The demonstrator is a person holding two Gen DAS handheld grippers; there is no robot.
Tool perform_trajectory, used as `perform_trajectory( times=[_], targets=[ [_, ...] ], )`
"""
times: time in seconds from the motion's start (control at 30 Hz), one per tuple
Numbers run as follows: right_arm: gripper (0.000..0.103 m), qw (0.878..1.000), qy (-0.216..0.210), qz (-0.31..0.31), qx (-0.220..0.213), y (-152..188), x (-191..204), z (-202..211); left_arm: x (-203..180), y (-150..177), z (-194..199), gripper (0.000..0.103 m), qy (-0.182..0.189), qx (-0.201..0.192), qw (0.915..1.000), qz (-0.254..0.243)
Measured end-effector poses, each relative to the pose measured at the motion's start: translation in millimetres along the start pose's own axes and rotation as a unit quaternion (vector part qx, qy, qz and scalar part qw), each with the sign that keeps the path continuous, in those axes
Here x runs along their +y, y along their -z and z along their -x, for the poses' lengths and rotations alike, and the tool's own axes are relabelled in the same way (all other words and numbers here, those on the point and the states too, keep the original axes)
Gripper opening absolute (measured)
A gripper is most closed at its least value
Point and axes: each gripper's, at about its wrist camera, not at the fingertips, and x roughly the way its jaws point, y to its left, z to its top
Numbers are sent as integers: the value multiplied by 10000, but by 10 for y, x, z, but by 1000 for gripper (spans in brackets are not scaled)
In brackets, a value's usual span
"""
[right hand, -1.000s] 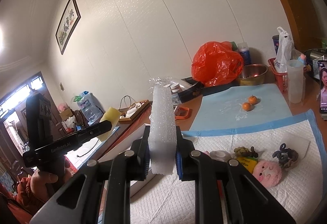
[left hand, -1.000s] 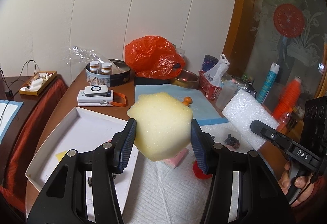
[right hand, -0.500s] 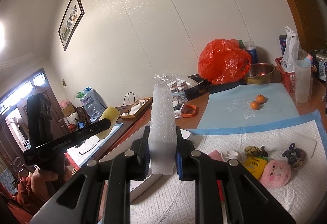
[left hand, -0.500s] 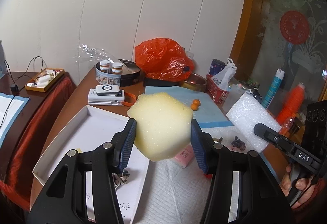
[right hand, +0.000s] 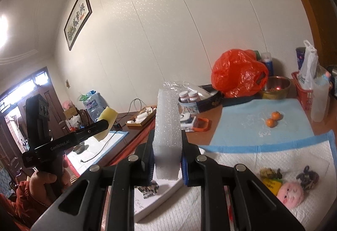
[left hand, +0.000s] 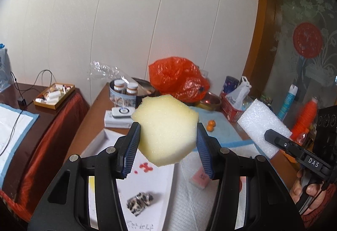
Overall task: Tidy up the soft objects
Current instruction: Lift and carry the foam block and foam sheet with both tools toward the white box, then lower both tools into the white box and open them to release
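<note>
1. the left gripper (left hand: 167,142) has its jaws pressed on a yellow sponge (left hand: 166,130), held up mid-frame over the white tray (left hand: 105,138).
2. the right gripper (right hand: 167,159) has its jaws clamped on a white foam block (right hand: 167,132), upright at centre frame.
3. a pink plush (right hand: 290,194) lies lower right on the white pad (right hand: 242,159).
4. a patterned scrunchie (left hand: 140,203) lies in the tray, low in the frame.

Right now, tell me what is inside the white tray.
In the white tray lie a black-and-white patterned item, small red bits, a yellow patch and handwriting near the front edge. The left tool and its yellow sponge cover the rest.
</note>
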Motion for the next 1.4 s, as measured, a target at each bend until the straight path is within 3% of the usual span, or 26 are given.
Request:
perform_trajectory(
  times=[0.4, 0.63, 1.03, 1.4],
  targets=[
    [19, 9988, -259, 356, -199, -423, 445, -350, 316, -275, 104, 52, -172, -304, 9994, 86],
    [19, 9987, -402, 252, -167, -414, 553, -567, 450, -298, 49, 52, -262, -274, 9992, 95],
    [19, 9985, -297, -121, 443, -162, 450, -1025, 692, 30, -461, 52, -451, 333, 9981, 270],
    [19, 9926, -95, -453, 1122, 224, 242, -1496, 970, 467, -1075, 52, -583, 1090, 9905, 607]
  ],
)
